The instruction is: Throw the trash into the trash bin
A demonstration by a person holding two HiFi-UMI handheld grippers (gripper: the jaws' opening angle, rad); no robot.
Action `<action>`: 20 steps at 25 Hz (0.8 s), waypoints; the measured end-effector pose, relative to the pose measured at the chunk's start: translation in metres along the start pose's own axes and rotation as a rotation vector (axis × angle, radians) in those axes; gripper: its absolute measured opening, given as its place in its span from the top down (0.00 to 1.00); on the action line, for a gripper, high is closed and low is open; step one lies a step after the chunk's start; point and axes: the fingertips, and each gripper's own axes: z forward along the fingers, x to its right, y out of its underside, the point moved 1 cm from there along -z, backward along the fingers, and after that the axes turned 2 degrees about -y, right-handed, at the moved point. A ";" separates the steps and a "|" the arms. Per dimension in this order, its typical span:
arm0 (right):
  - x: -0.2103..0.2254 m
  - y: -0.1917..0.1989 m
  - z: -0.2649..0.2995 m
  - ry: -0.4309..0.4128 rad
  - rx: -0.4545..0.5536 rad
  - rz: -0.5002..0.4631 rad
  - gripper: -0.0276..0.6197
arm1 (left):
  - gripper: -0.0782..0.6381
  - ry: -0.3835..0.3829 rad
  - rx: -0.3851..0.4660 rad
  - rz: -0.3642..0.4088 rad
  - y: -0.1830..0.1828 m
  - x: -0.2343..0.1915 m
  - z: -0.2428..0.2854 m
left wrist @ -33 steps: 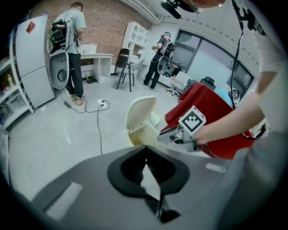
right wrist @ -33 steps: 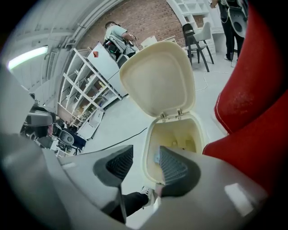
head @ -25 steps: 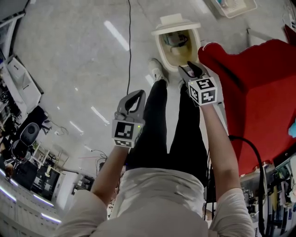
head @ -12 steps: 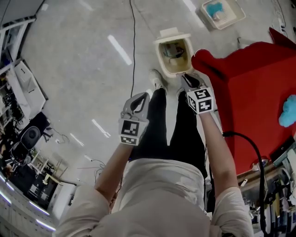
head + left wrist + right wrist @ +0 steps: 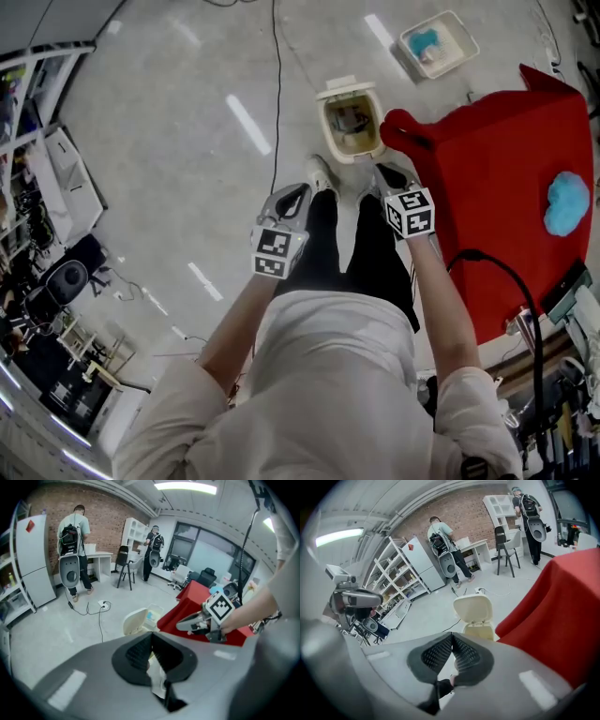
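The trash bin (image 5: pixel 356 148) is standing open on the floor (image 5: pixel 187 141), toward 12 o'clock in the head view, with its 3 o'clock side just beside the corner of the red-draped worktop (image 5: pixel 506 178). Some trash (image 5: pixel 352 116) is lying inside the bin. The right tongs (image 5: pixel 390 178) are hovering at the bin's 5 o'clock. Their jaws have just been closing and are meeting with nothing between them. The left tongs (image 5: pixel 291 201) are hanging at the bin's 7 o'clock, with their jaws pressing together.
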 end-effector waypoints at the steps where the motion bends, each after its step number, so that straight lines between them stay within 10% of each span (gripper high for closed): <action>1: -0.003 -0.003 -0.008 0.002 0.007 -0.001 0.95 | 0.88 0.000 0.003 0.001 -0.003 0.002 -0.004; 20: -0.069 -0.060 -0.150 0.030 0.157 -0.030 0.95 | 0.88 0.074 0.053 -0.055 -0.035 0.032 -0.082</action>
